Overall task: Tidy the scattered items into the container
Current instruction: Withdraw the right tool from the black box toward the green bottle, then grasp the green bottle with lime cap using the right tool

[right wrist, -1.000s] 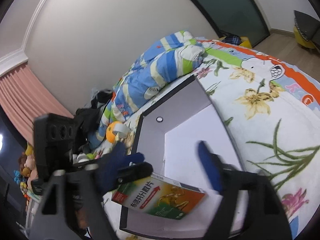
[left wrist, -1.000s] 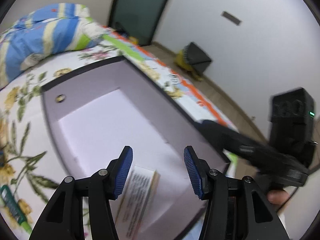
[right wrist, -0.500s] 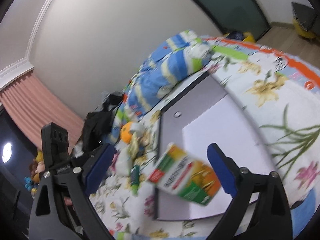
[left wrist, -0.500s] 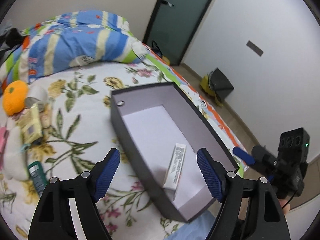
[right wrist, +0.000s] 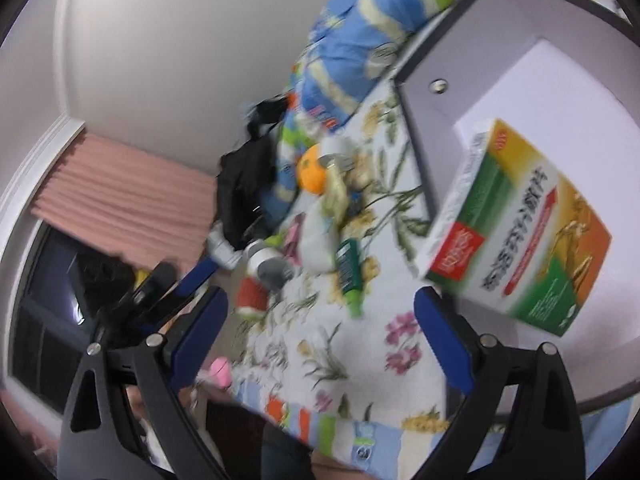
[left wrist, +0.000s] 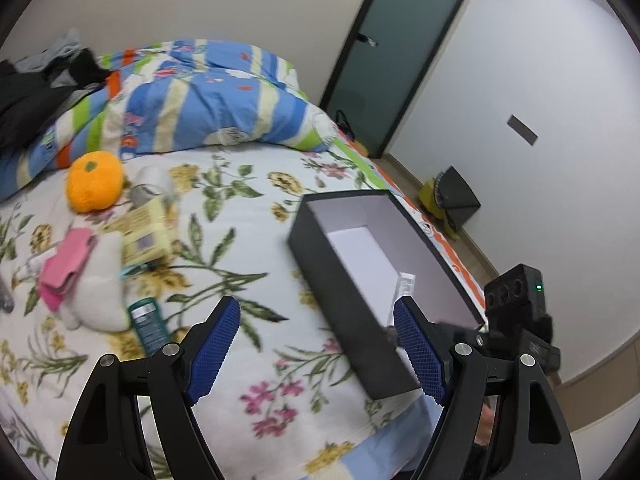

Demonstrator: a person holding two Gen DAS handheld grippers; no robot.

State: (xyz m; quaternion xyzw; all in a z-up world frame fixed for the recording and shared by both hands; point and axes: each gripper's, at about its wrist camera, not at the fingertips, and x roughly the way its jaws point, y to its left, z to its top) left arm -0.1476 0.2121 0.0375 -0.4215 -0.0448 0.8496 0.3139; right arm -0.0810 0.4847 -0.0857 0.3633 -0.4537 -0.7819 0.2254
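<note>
Evidently freed to fetch more clutter, both the left gripper [left wrist: 316, 350] and right gripper [right wrist: 320, 334] gape empty, medicine carton [right wrist: 516, 226] leaning inside the box [right wrist: 424, 80].

The dark box [left wrist: 352, 280] sits open at the bed's right edge, pale lining showing, with a medicine carton [right wrist: 516, 232] tilted inside it, green, yellow and orange. Over toward the left side of the bedspread lie a plush orange [left wrist: 95, 181], a yellow packet [left wrist: 146, 232], a pink pouch [left wrist: 64, 268] and a green tube [left wrist: 149, 324], all close together.
</note>
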